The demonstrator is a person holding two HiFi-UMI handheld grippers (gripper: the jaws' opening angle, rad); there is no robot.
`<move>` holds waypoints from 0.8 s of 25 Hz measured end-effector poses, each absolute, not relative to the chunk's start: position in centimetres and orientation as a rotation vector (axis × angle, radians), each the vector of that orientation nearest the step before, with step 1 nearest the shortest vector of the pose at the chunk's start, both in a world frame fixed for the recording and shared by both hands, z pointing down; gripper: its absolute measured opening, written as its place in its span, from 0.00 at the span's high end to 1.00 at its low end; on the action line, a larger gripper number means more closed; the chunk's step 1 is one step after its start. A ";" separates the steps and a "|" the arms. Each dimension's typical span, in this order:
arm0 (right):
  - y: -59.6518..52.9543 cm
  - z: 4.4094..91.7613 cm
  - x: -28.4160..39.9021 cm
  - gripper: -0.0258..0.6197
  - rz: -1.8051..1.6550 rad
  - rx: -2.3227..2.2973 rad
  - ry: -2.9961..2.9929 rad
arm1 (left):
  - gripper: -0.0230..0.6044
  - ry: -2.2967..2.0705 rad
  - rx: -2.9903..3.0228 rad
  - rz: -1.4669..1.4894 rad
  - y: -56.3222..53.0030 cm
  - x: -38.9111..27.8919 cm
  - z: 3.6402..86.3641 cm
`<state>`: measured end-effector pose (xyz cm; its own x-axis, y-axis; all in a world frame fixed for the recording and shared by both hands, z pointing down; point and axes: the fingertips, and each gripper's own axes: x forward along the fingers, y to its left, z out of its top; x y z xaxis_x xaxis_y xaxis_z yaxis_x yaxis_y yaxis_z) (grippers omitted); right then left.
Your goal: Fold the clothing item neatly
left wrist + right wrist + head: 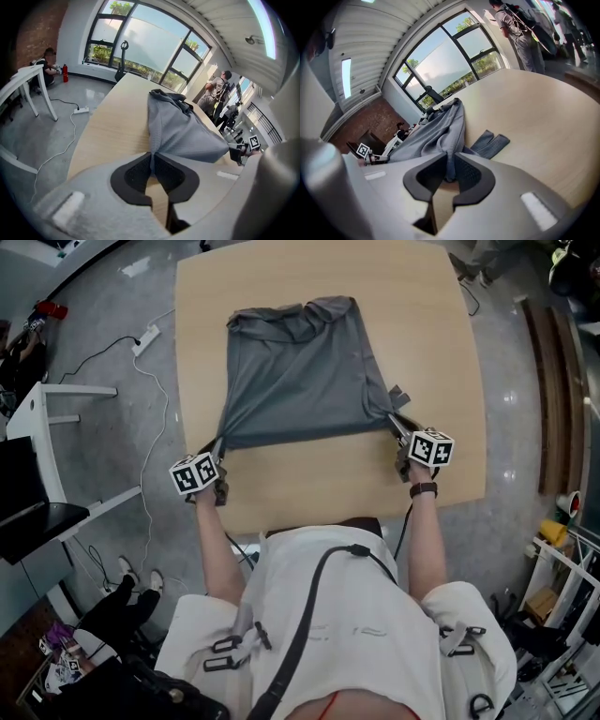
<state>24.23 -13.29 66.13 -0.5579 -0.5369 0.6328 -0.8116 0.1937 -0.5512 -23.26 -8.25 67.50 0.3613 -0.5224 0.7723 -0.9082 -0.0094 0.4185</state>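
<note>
In the head view the grey garment (298, 381) lies spread on the wooden table (441, 352), bunched along its far edge, its near-left corner drawn taut to the left gripper (216, 444) and its near-right corner to the right gripper (400, 427) (a small grey tab (398, 393) pokes out just beyond it). The left gripper view shows its jaws pressed together on a fold of the cloth. The right gripper view likewise shows jaws pinching a gathered corner.

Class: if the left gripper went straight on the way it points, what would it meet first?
The left gripper is shut on the grey garment, so that comes first; beyond it, probably the table.
</note>
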 end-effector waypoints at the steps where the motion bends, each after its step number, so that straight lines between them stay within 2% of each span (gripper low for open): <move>1: -12.9 66.3 24.5 0.88 1.297 1.275 -2.166 | 0.93 -1.281 1.678 0.537 -7.8 -23.3 67.5; 10: -10.2 66.6 27.6 0.89 1.234 1.318 -2.100 | 0.93 -1.217 1.719 0.530 -5.1 -23.8 67.5; 20: -2.8 66.6 27.0 0.89 1.215 1.339 -2.033 | 0.93 -1.111 1.720 0.551 2.1 -23.6 68.5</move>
